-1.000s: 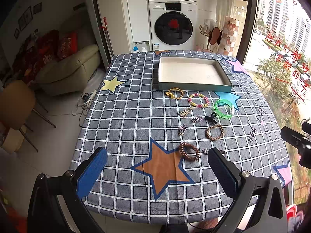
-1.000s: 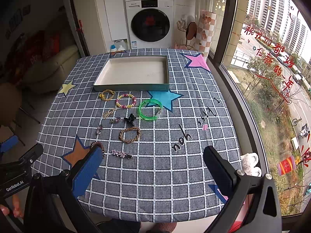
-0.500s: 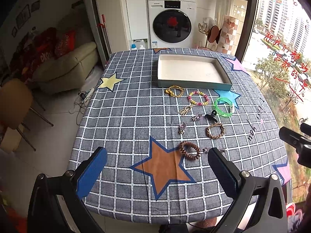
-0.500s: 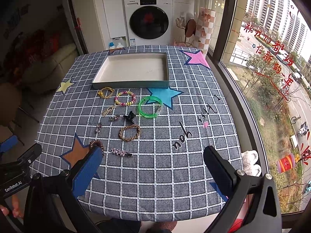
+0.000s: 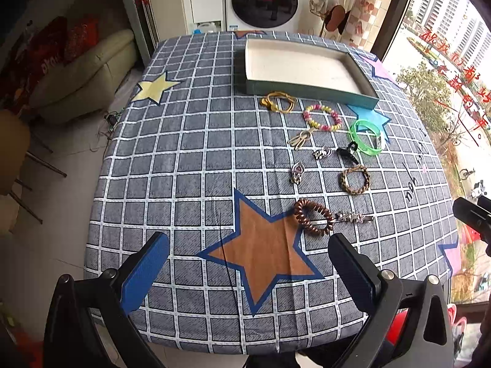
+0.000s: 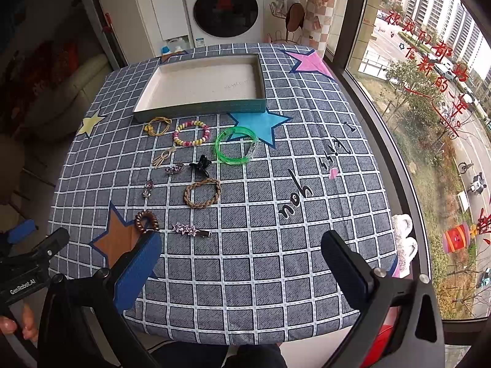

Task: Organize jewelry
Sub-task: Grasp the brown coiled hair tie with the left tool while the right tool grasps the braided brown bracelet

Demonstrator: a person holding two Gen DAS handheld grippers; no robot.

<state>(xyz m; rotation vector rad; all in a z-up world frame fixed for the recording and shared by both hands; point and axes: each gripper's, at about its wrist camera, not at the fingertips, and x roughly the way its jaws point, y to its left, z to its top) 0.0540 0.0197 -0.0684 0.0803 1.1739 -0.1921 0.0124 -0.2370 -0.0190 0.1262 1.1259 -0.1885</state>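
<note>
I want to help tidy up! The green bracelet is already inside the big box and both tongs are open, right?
Not quite. The green bracelet isn't in the box yet; it lies on the tablecloth in front of it, beside the blue star, as the right wrist view shows. The box is empty. Both tongs are open: left tongs, right tongs.

Light: soft daylight from the window [image 6: 429, 92] at the right of both frames.
Brightness: tablecloth [image 5: 190, 159] evenly lit; left edge of the frames dim.
Shadows: faint, soft.
Glare: sky washed out at upper right.
Distortion: strong fisheye bending, dark corners.
Focus: sharp at centre.
</note>
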